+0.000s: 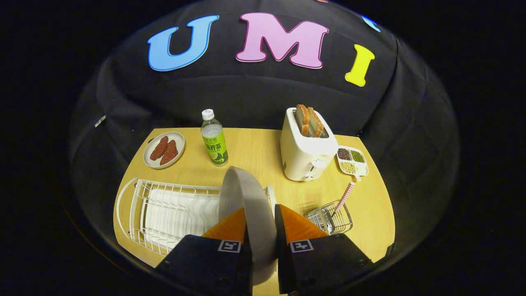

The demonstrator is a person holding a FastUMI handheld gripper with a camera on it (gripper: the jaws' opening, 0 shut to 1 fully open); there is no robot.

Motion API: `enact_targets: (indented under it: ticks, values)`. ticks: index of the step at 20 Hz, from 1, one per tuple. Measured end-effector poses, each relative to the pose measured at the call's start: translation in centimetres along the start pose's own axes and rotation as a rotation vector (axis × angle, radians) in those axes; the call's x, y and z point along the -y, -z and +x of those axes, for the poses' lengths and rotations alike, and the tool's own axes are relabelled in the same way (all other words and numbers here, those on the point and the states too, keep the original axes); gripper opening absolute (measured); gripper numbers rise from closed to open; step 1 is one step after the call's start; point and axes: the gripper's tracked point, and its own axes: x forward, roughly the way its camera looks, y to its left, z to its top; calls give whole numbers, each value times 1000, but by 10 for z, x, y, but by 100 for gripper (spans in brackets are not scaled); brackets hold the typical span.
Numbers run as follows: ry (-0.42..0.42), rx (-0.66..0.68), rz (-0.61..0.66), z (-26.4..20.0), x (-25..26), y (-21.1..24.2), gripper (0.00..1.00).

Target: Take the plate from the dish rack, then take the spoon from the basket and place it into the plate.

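A grey plate (246,205) stands on edge between my fingers, and my gripper (259,222) is shut on its rim. It hangs above the right end of the white wire dish rack (164,209), whose slots are bare. Beyond my right finger sits a small wire basket (331,218) on the wooden table (254,148). A spoon with a red-and-white checked handle (346,195) leans out of that basket; its bowl is hidden inside.
A white toaster (306,154) holding two bread slices stands behind the basket. Beside it lies a small divided tray of beans (352,161). A green-labelled bottle (214,139) and a plate of sausages (164,150) stand at the back left, beyond the rack.
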Motion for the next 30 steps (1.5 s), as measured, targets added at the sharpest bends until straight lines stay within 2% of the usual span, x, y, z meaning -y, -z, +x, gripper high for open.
enact_targets:
  ticks: [4,10,21,26,30]
  values:
    - [-107,45,18,-28,8,-6,28]
    - [-193,83,48,-74,45,4,28]
    - [-320,-61,272,-126,115,120,28]
    - [-297,-137,282,-119,149,173,28]
    - [-318,-205,293,-89,157,206,28]
